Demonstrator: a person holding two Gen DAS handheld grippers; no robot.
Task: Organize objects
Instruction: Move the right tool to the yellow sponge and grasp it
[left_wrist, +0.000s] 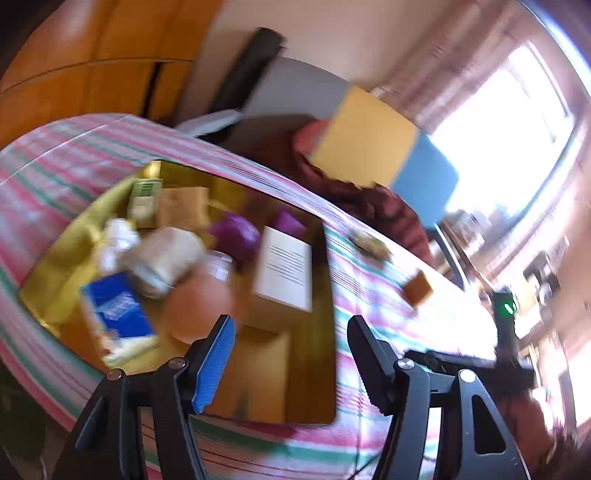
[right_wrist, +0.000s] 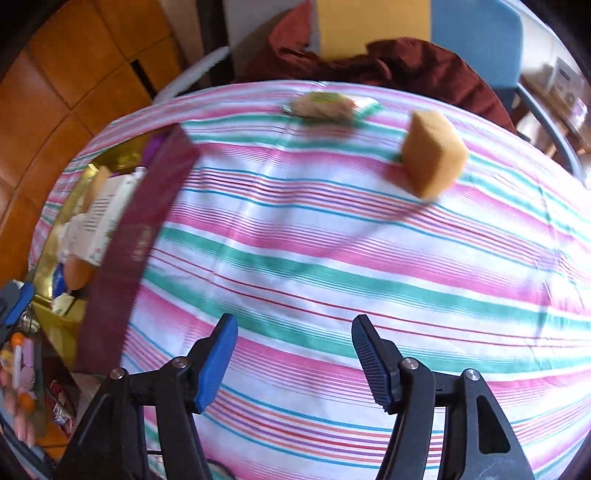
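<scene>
A gold-lined box (left_wrist: 317, 369) with dark red walls (right_wrist: 125, 240) sits on the striped tablecloth. It holds a blue packet (left_wrist: 118, 306), a brown egg-shaped thing (left_wrist: 201, 306), a white booklet (left_wrist: 284, 271), purple items (left_wrist: 236, 230) and several more. An orange-brown block (right_wrist: 432, 153) and a wrapped snack (right_wrist: 325, 105) lie loose on the cloth; both show small in the left wrist view, the block (left_wrist: 417, 288) and the snack (left_wrist: 369, 242). My left gripper (left_wrist: 290, 326) is open and empty above the box. My right gripper (right_wrist: 293, 326) is open and empty over bare cloth.
A dark red garment (right_wrist: 406, 70) lies over a chair behind the table, beside a blue chair (right_wrist: 480, 40). Wooden cabinets (left_wrist: 92, 55) stand at the left. A bright window (left_wrist: 509, 136) is at the right. Colourful items (right_wrist: 22, 373) lie below the table's left edge.
</scene>
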